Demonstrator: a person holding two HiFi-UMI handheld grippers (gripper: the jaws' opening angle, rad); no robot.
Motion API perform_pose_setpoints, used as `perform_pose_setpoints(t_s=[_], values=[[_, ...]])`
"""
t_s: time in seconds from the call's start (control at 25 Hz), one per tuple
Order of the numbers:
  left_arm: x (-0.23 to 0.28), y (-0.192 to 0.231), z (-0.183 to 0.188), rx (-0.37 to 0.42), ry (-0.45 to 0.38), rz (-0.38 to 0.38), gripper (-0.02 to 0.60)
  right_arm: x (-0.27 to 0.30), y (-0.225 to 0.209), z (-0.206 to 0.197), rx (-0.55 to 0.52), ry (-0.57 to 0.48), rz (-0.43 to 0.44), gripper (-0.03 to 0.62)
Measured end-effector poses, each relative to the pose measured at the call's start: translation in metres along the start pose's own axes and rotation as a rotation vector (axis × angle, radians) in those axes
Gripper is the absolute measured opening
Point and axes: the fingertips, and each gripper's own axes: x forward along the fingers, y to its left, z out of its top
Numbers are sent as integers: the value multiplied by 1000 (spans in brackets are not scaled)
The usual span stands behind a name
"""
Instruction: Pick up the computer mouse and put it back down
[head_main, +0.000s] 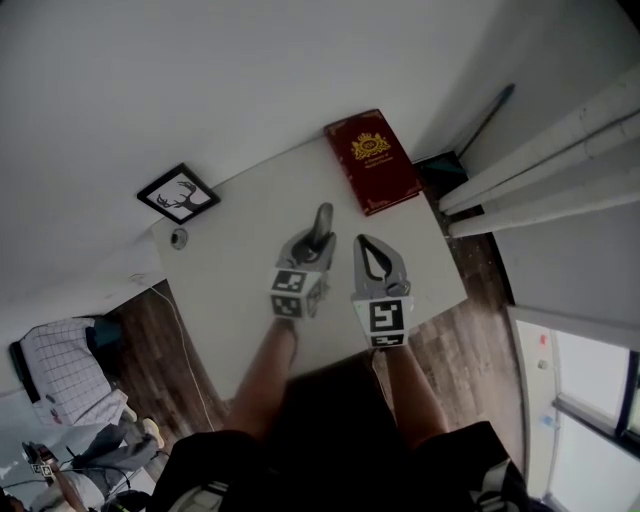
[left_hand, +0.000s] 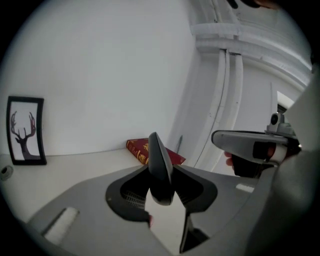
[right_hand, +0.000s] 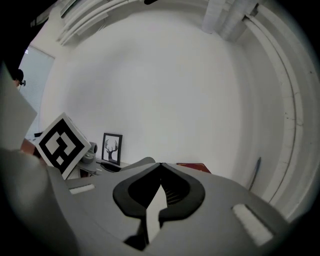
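The computer mouse (head_main: 322, 224) is dark and stands on edge, narrow side up, between the jaws of my left gripper (head_main: 316, 238), which is shut on it above the middle of the white table (head_main: 230, 290). In the left gripper view the mouse (left_hand: 160, 167) sits upright between the two pads, pinched on both sides by the left gripper (left_hand: 161, 175). My right gripper (head_main: 364, 245) hovers just to the right of it, shut with nothing in it. In the right gripper view the jaws of the right gripper (right_hand: 161, 166) meet at their tips.
A red book (head_main: 372, 160) lies at the table's far right corner. A black-framed deer picture (head_main: 178, 193) stands at the far left against the wall, with a small round object (head_main: 178, 238) near it. White pipes (head_main: 540, 170) run down the right. A person (head_main: 70, 375) sits at lower left.
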Motion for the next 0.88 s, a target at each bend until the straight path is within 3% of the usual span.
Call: perform_pose_setpoints(t_s=[0.44, 0.88], values=[[40, 15, -34, -21, 118, 19, 140, 26, -10, -39, 11, 71, 28, 14], [68, 25, -59, -77, 181, 10, 140, 38, -23, -56, 10, 110, 32, 14]])
